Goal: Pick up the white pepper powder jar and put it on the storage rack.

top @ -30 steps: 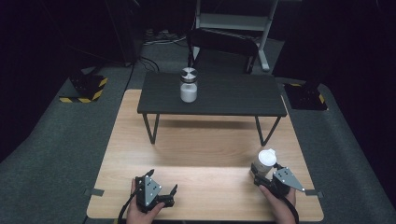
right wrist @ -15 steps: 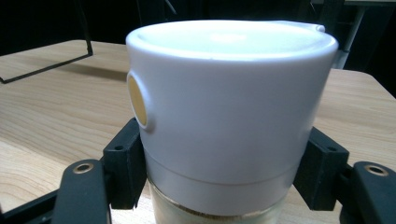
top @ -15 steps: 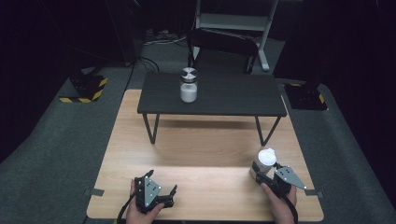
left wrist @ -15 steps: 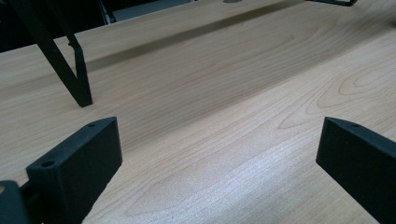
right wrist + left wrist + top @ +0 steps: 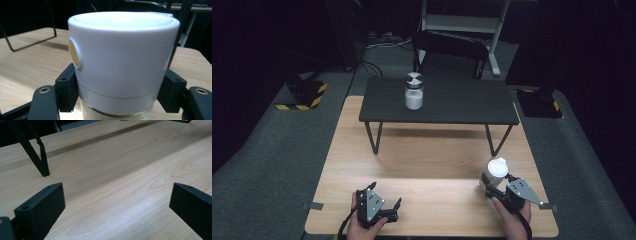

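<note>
The white-lidded container (image 5: pixel 122 62) sits between the fingers (image 5: pixel 66 90) of my right gripper (image 5: pixel 499 187), one black finger against each side of it just below the broad white cap, so that hand is closed on it. The cap has a small round yellowish spot on its side, and under the cap a band of pale, tan-coloured body shows. From above, the container stands upright at the near right part of the wooden surface (image 5: pixel 432 155), just ahead of my right hand (image 5: pixel 512 220).

My left gripper (image 5: pixel 382 207) lies well apart from it, at the near left of the same surface, with its fingers (image 5: pixel 40 210) spread wide and only bare wood grain between them.

Farther off, a small black table (image 5: pixel 462 102) stands on the wooden surface, its thin legs reaching down to the wood. A jar (image 5: pixel 414 92) with a metal lid and white contents rests on its top, left of centre. Behind it stands a dark chair (image 5: pixel 452 47).
</note>
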Available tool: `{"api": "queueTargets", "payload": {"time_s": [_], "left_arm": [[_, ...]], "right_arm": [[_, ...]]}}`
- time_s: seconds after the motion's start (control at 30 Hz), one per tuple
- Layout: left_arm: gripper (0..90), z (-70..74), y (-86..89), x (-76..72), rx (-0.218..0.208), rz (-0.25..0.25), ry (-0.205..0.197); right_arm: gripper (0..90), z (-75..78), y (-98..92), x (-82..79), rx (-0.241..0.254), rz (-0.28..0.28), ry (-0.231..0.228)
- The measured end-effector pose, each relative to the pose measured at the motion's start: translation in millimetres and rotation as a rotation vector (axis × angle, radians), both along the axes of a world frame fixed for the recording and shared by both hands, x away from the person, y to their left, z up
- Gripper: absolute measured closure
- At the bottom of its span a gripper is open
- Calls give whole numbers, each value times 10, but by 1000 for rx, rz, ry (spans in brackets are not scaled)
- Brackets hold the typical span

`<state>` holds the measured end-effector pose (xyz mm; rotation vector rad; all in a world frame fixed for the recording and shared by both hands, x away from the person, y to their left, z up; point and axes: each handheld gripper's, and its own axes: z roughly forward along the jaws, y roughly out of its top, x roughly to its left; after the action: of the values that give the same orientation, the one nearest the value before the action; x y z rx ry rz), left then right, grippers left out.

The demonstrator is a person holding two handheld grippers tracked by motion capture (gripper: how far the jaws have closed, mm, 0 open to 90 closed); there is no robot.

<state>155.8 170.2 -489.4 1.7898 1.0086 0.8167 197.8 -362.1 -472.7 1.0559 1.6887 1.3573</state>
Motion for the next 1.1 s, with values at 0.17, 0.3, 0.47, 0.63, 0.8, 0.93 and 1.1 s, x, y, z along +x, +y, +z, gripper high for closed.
{"api": "queueTargets", "payload": {"time_s": [0.17, 0.3, 0.47, 0.63, 0.8, 0.93, 1.1], "left_arm": [[8, 11, -2, 16, 1, 0, 9], [8, 35, -12, 40, 8, -1, 26], [7, 46, -25, 55, 14, -2, 34], [8, 51, -19, 59, 18, -7, 35], [7, 48, -17, 62, 12, -6, 37], [7, 48, -12, 65, 9, -6, 38], [8, 49, -12, 66, 10, -7, 39]], "right_arm": [[306, 148, 31, -27, 2, 17, -12], [306, 288, 58, -10, 21, 26, -9], [306, 415, 93, 15, 28, 39, -10], [306, 524, 142, 50, 38, 44, -10], [306, 630, 179, 100, 45, 46, -12], [306, 750, 207, 165, 59, 45, -18], [306, 873, 234, 228, 64, 42, -18]]}}
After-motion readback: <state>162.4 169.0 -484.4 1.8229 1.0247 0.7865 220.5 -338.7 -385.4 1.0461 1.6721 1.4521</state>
